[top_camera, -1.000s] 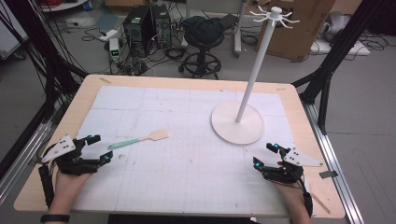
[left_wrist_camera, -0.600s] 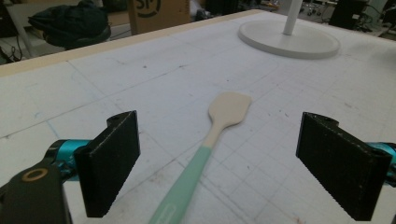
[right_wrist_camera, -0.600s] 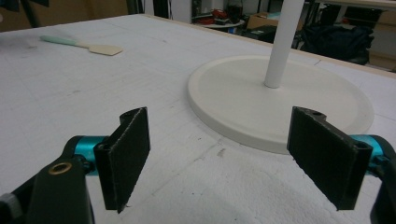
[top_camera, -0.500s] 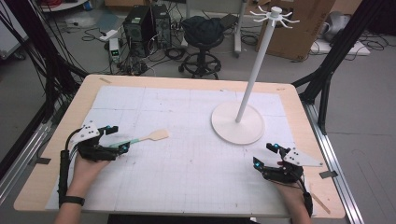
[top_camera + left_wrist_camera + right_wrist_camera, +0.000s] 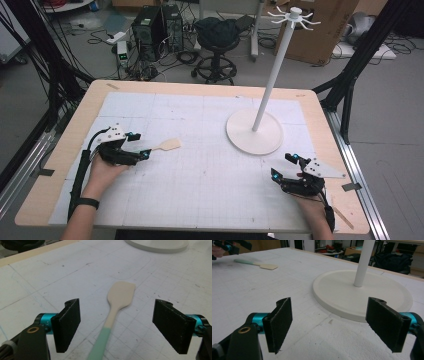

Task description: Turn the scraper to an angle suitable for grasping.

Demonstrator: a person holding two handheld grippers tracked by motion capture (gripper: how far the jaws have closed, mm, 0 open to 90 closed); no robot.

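A spatula [image 5: 165, 146] with a beige blade and a mint-green handle lies flat on the white mat at the left. My left gripper [image 5: 137, 145] is open and straddles the handle; in the left gripper view the spatula [image 5: 117, 305] runs up between the two black jaws, with gaps on both sides. My right gripper [image 5: 283, 167] rests open near the front right of the table, holding nothing. In the right gripper view its jaws frame the white stand's round base [image 5: 362, 293], and the spatula [image 5: 259, 264] lies far off at the upper left.
A white rack stand [image 5: 255, 130] with a tall pole and hooked top stands at the back right of the mat. The wooden table edge [image 5: 60, 150] borders the mat. Beyond the table are a stool, computer gear and cables on the floor.
My left gripper has moved forward and right, from the table's left edge to the spatula handle, now straddling it. The right gripper has stayed put.
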